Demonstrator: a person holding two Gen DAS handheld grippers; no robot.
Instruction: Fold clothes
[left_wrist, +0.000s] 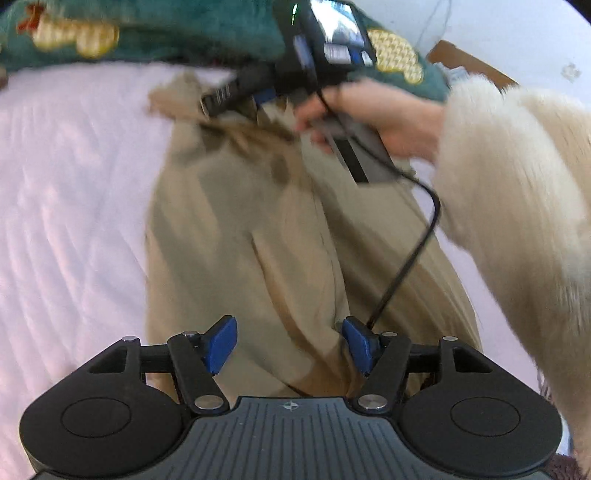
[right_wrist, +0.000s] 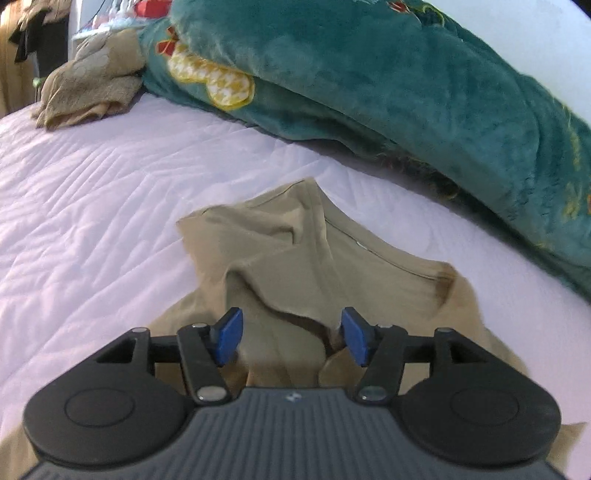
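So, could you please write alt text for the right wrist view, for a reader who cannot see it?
The right claw hangs open over a rumpled tan garment on a pale quilted bedspread. Behind lie a teal plush blanket and another crumpled tan cloth.

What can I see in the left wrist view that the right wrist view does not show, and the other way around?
Only the left wrist view shows the person's hand holding the other gripper, its fluffy cream sleeve and a black cable. Only the right wrist view shows a crumpled tan cloth far back. Both show the beige garment, the white quilted bed and the green blanket.
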